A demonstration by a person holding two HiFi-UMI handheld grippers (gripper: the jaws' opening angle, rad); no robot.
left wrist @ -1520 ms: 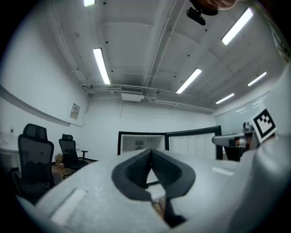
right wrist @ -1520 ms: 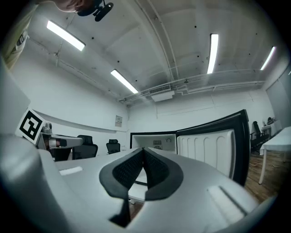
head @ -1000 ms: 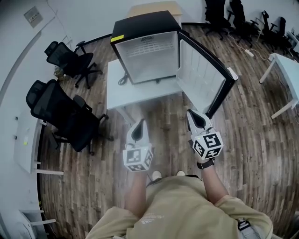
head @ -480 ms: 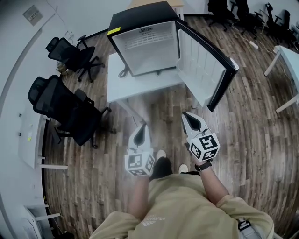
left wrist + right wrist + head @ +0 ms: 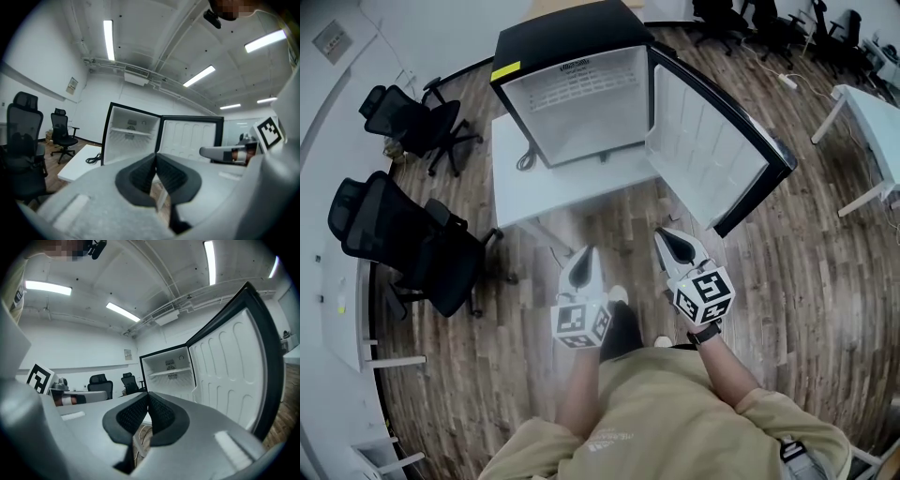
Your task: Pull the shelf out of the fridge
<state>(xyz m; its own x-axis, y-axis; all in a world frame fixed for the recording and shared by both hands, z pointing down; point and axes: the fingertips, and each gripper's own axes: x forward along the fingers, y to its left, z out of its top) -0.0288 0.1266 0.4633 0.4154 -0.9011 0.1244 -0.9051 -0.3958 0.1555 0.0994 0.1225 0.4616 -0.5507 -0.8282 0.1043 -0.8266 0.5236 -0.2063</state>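
Head view: the person has stepped closer since a second ago, so the black mini fridge [image 5: 511, 47] looms larger and sits further left in the picture. Its door [image 5: 708, 155] hangs wide open to the right. The fridge stands on a low white desk [image 5: 572, 187]. The white wire shelf [image 5: 581, 94] is in its slot high inside the fridge, not yet pulled. The left tool [image 5: 582, 267] and right tool [image 5: 679, 246] have sunk a little and point at the fridge, but both are well short of it, over wooden floor. The approach looks only partly done, with reaching in and gripping the shelf yet to come. A yellow sticker [image 5: 507, 70] marks the fridge's top left corner. Small dark print [image 5: 574, 66] on its upper lip is too small to read. Each tool carries a cube with black and white square markers.

Left gripper view: the left tool's dark pads are pressed together with nothing between them. Beyond, the shelf [image 5: 130, 132] crosses the white fridge interior near its top. A small notice [image 5: 72, 84] on the far wall is unreadable.

Right gripper view: the right tool's pads are likewise pressed together and empty. The shelf [image 5: 171, 372] shows ahead, with the ribbed door liner to the right. Two small labels [image 5: 169, 364] on the fridge's back wall cannot be read.
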